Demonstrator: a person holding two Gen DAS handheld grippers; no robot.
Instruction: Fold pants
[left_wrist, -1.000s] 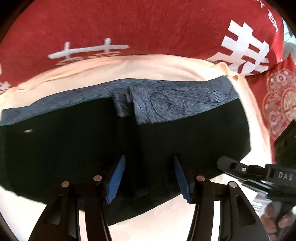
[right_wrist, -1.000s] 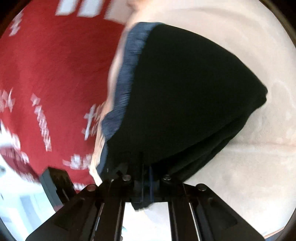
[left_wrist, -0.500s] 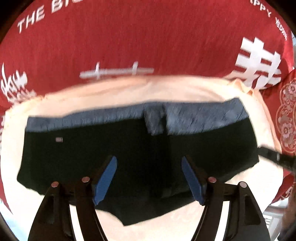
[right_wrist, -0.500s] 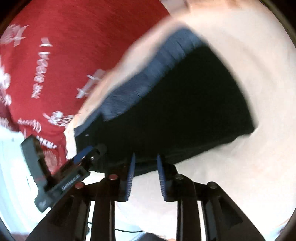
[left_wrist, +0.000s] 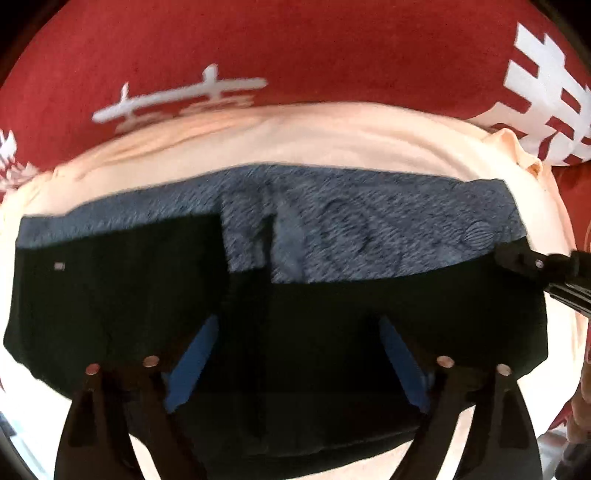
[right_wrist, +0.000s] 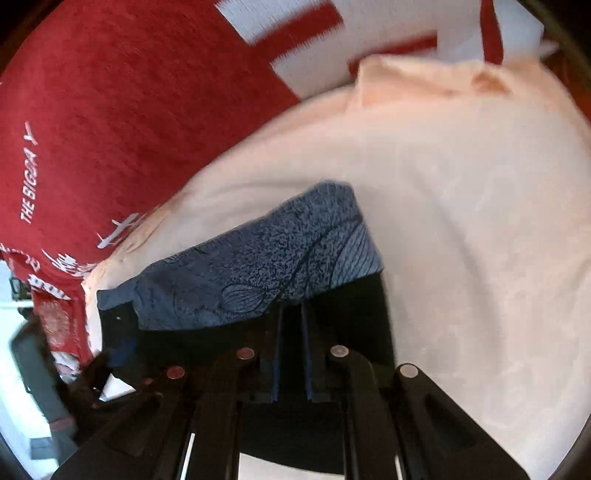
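Note:
The black pants (left_wrist: 295, 332) with a blue-grey patterned waistband (left_wrist: 369, 236) lie folded on a pale peach sheet (left_wrist: 314, 140). My left gripper (left_wrist: 295, 354) is open, its blue pads wide apart over the middle of the black cloth, holding nothing. My right gripper (right_wrist: 291, 325) has its fingers nearly together over the black cloth just below the waistband (right_wrist: 277, 266); whether cloth is pinched between them is unclear. The right gripper also shows at the pants' right edge in the left wrist view (left_wrist: 535, 264).
A red blanket with white lettering (left_wrist: 295, 48) lies behind the sheet and shows in the right wrist view (right_wrist: 110, 110) at the upper left. Pale sheet (right_wrist: 480, 240) spreads to the right of the pants. A red patterned cloth (right_wrist: 55, 325) hangs at the far left.
My right gripper swung from the lower edge of the pants up to the waistband end and its fingers narrowed. My left gripper stayed open and moved closer over the pants.

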